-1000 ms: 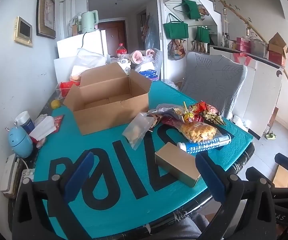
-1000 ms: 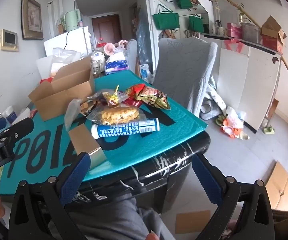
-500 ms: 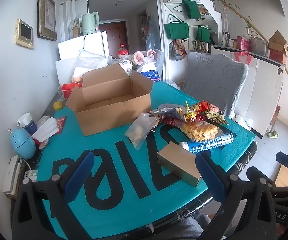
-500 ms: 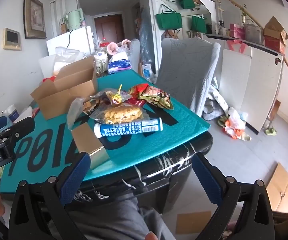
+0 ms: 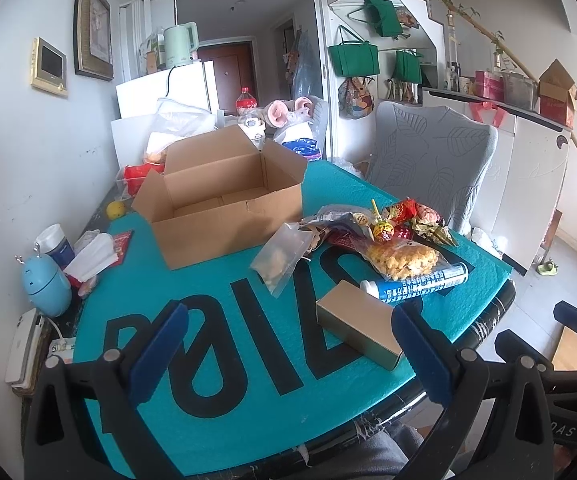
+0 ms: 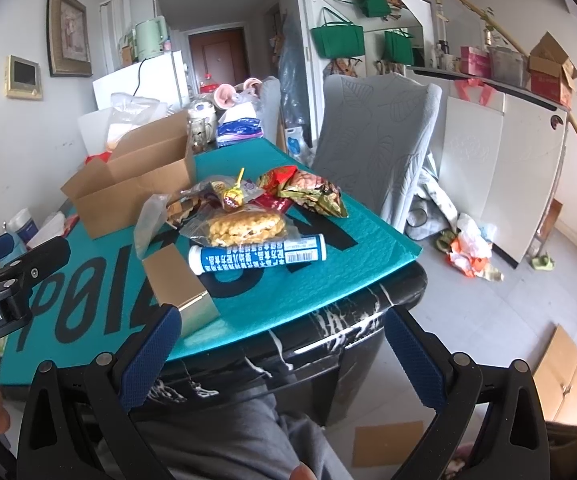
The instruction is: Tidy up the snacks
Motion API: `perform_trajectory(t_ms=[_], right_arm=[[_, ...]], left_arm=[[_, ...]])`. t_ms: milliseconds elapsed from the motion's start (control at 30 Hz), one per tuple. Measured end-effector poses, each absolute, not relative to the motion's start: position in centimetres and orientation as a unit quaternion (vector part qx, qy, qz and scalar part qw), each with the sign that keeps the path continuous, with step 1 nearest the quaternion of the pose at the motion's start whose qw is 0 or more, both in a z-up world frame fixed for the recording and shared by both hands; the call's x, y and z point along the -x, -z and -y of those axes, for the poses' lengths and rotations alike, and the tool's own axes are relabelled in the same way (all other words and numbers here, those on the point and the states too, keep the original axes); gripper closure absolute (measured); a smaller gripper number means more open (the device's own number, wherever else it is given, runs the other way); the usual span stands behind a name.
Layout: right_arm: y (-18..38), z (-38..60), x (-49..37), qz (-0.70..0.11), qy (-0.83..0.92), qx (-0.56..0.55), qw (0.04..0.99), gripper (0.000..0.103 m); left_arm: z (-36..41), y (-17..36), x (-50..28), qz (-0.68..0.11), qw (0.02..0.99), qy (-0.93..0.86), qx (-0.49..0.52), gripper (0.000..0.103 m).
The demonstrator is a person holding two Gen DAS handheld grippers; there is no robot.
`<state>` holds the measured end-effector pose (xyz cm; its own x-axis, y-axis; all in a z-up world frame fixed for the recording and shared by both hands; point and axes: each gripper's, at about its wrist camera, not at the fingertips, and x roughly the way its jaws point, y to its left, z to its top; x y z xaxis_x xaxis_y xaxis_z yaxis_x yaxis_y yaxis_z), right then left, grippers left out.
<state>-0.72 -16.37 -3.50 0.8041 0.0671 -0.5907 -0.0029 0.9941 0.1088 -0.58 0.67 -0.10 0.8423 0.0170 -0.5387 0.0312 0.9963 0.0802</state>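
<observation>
Table (image 5: 484, 332): dark marbled top, covered by a teal mat (image 5: 216, 288) with big black letters. On the mat: open cardboard box (image 5: 224, 196) at the far side; clear pouch (image 5: 278, 256) just in front of it; snack pile (image 5: 384, 228) to the right; blue-white tube (image 5: 416, 282) touching the pile's near edge; small tan box (image 5: 358, 328) just beside the tube, nearest the front edge.

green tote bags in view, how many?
3, all hanging on the back wall: one large green fabric tote bag, one higher up, one smaller to the right. Others may be hidden.
</observation>
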Motion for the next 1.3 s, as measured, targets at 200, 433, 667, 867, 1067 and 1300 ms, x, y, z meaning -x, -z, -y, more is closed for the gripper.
perform_trajectory(t_ms=[200,433,667,867,1067,1300], right_arm=[[3.48,16.36,0.73,-0.311,-0.018,-0.052,0.949,0.0],[3.42,16.34,0.91,-0.307,-0.014,-0.044,0.951,0.0],[3.35,16.17,0.91,-0.307,-0.014,-0.044,0.951,0.0],[3.22,16.0,0.96,-0.305,-0.011,-0.037,0.951,0.0],[3.23,16.02,0.99,-0.305,-0.011,-0.037,0.952,0.0],[3.22,16.05,0.98,-0.305,-0.011,-0.038,0.951,0.0]], left_arm=[[-0.68,0.12,0.64,-0.281,0.959,0.004,-0.043,0.0],[-0.72,0.16,0.78,-0.282,0.958,0.008,-0.043,0.0],[-0.81,0.22,0.94,-0.281,0.959,0.012,-0.042,0.0],[-0.72,0.2,1.02,-0.28,0.959,0.019,-0.043,0.0],[-0.52,0.08,1.03,-0.279,0.959,0.022,-0.044,0.0],[-0.56,0.19,1.11,-0.28,0.959,0.031,-0.037,0.0]])
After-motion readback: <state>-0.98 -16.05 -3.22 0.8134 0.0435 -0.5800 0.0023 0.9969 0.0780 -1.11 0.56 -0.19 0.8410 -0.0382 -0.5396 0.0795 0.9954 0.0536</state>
